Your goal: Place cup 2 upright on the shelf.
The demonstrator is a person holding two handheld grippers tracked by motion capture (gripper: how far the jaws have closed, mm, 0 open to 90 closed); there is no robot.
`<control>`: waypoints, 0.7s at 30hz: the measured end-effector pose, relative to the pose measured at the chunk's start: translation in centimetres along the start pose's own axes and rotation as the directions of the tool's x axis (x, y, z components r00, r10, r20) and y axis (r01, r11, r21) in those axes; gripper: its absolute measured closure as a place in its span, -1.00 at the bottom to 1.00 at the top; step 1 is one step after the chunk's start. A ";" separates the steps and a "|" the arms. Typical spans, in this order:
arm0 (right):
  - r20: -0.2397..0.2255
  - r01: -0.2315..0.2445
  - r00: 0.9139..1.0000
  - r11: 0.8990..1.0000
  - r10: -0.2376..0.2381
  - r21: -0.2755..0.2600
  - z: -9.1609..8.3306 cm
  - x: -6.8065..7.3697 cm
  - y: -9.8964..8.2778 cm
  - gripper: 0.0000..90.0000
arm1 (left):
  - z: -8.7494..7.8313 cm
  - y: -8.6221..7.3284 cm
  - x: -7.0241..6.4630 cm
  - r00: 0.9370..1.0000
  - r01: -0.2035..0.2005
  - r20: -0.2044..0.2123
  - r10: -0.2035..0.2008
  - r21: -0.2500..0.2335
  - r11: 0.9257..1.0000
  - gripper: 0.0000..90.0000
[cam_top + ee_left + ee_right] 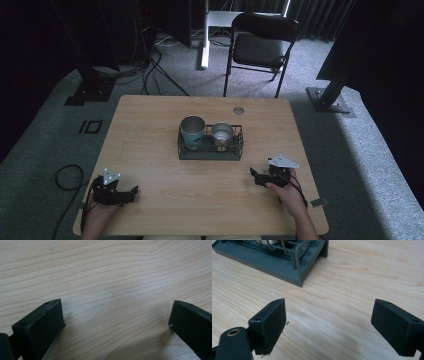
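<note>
I see the dark grey wire rack with a solid base at the middle of the light wooden table, and I take it as my landmark. Inside the rack stand two cups: a teal metal cup in its left part and a shorter silver metal cup in its right part, both upright and just beside each other.

My right gripper is at the near right of the rack, close to its front right corner but apart from it. Its jaws are spread wide and nothing is between them. In the right gripper view, the gripper looks over bare wood, and the corner of the rack lies ahead and to the left of the jaws, with a strip of table between.

My left gripper is at the near left of the rack, well apart from it, near the table edge. In the left gripper view its jaws are also spread wide over the bare wood grain and grip nothing.

Beyond the rack, on the carpet, stands a black folding chair.
</note>
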State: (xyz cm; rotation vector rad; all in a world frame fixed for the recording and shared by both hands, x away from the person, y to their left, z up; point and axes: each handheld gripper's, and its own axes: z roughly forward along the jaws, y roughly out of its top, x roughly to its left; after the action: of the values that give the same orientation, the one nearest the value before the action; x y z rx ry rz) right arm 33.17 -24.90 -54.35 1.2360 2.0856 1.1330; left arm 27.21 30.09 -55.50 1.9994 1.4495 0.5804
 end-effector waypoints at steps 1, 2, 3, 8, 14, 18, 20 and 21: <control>0.000 -0.001 1.000 1.000 0.001 0.004 -0.1 0.0 -0.1 -0.72 | 0.0 0.0 0.0 1.000 0.000 0.000 0.000 0.000 1.000 -0.99; 0.002 0.004 1.000 1.000 -0.004 0.008 -0.2 -0.1 -0.3 -0.72 | 0.0 0.0 0.0 1.000 0.000 0.000 0.000 -0.001 1.000 -0.99; 0.004 0.000 1.000 1.000 0.000 0.011 -0.3 -0.2 -0.4 -0.72 | 0.0 0.0 0.0 1.000 0.000 0.000 0.000 0.000 1.000 -0.99; 0.015 -0.003 1.000 1.000 0.003 0.024 -0.9 -0.6 -1.1 -0.72 | 0.0 0.0 0.0 1.000 0.000 0.000 0.000 0.000 1.000 -0.99; 0.019 -0.006 1.000 0.999 0.005 0.036 -1.4 -0.9 -1.8 -0.72 | 0.0 0.0 0.0 1.000 -0.001 0.000 0.001 0.000 1.000 -0.99; 0.018 -0.002 1.000 0.999 0.001 0.052 -1.6 -1.0 -2.1 -0.72 | 0.0 0.0 0.0 1.000 -0.001 0.000 0.001 0.000 1.000 -0.99; 0.013 -0.001 1.000 0.998 0.000 0.058 -1.8 -1.0 -2.2 -0.72 | 0.0 0.0 0.0 1.000 -0.001 0.000 0.001 0.000 1.000 -0.99; 0.010 -0.002 1.000 0.998 0.002 0.062 -1.8 -1.0 -2.3 -0.72 | 0.0 0.0 0.0 1.000 -0.001 0.000 0.001 0.000 1.000 -0.99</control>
State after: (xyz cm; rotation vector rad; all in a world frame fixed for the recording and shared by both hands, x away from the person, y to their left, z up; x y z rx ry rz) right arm 31.24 -27.13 -55.27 1.2702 2.1275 1.0677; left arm 27.21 30.09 -55.50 1.9999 1.4486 0.5807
